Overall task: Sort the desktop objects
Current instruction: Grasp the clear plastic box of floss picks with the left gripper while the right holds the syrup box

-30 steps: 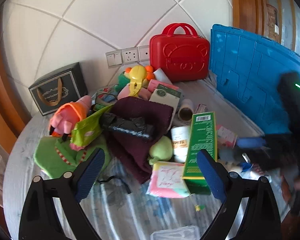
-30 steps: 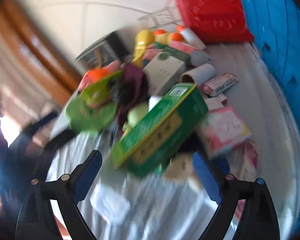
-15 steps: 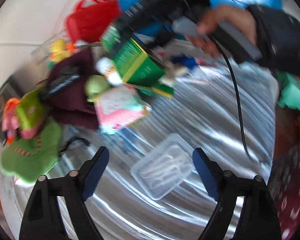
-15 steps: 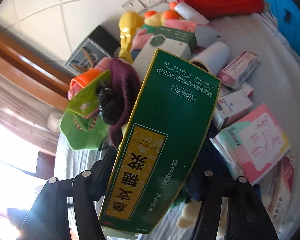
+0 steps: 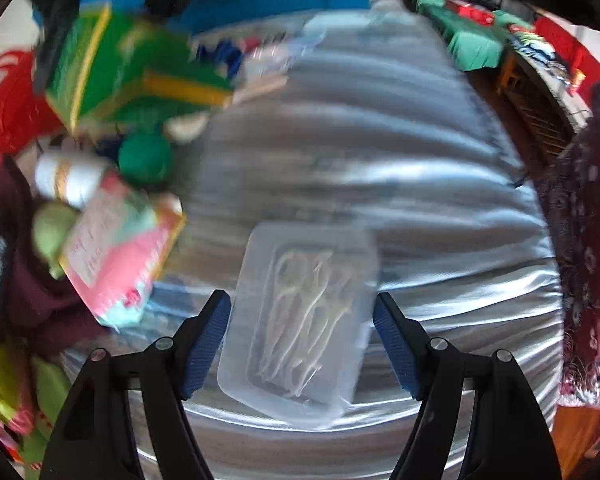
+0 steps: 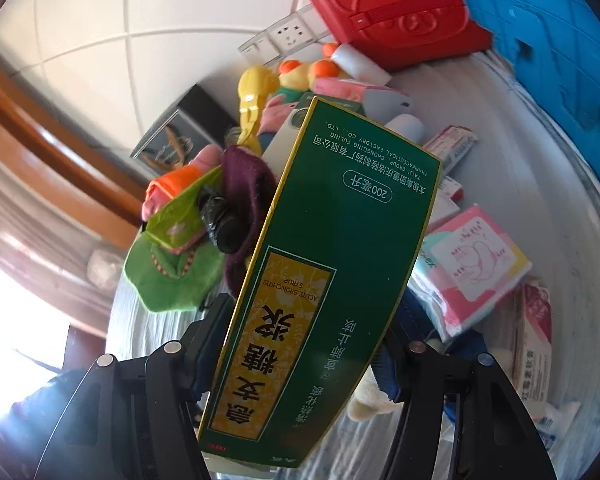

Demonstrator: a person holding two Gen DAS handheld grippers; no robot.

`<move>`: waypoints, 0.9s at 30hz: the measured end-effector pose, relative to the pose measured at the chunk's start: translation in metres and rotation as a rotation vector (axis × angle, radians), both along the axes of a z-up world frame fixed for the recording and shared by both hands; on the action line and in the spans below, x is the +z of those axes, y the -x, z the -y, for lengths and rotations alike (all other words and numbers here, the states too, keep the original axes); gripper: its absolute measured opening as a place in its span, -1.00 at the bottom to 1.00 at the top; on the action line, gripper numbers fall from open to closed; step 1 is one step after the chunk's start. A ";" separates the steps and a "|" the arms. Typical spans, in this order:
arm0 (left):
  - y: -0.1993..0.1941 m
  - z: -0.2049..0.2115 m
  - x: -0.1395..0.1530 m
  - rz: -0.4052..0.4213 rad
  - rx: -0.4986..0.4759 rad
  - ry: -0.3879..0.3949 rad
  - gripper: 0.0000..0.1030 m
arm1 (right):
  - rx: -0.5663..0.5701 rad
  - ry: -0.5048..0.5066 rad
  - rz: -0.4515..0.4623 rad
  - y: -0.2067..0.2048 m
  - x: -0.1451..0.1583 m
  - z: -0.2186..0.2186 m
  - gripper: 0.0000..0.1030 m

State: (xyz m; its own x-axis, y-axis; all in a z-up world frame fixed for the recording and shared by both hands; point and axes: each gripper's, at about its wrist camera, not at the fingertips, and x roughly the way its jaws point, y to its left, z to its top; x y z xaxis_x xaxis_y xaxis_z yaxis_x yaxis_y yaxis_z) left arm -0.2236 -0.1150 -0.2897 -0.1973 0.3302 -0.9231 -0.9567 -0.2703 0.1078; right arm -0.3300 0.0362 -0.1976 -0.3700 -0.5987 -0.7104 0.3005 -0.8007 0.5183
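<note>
Silvery striped tablecloth (image 5: 400,168) covers a round table; its right half is bare up to the rim, the left half is heaped with clutter. White tiled wall (image 6: 148,24) with a socket strip (image 6: 288,36) stands behind the pile.

Left gripper (image 5: 302,340) is spread wide, its blue pads on either side of a clear plastic box (image 5: 300,320) of white floss picks lying flat near the table's front edge; pads look just clear of the box sides, though blur makes contact hard to judge. A pink tissue pack (image 5: 116,256) lies just left of the box, and a white bottle (image 5: 70,178) sits beyond it.

Right gripper (image 6: 306,344) is clamped on a green syrup carton (image 6: 328,280), held tilted above the pile with its print upside down. Behind it: purple cloth (image 6: 244,196), green felt piece (image 6: 172,276), yellow toy (image 6: 252,100), red case (image 6: 392,12) against the wall, and a blue crate (image 6: 548,48) along the right edge. The same tissue pack lies right of the carton, among small medicine boxes (image 6: 452,148).
</note>
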 end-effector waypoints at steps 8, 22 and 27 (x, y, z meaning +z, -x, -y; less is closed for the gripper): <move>-0.014 -0.006 0.015 -0.166 0.283 -0.030 0.19 | -0.061 -0.011 -0.084 -0.027 0.033 -0.013 0.21; 0.036 -0.006 0.203 -0.424 0.878 -0.310 0.18 | -0.107 -0.155 -0.360 -0.111 0.146 -0.033 0.20; 0.028 -0.051 0.269 -0.543 0.838 -0.363 0.18 | -0.152 -0.129 -0.447 -0.148 0.197 -0.075 0.21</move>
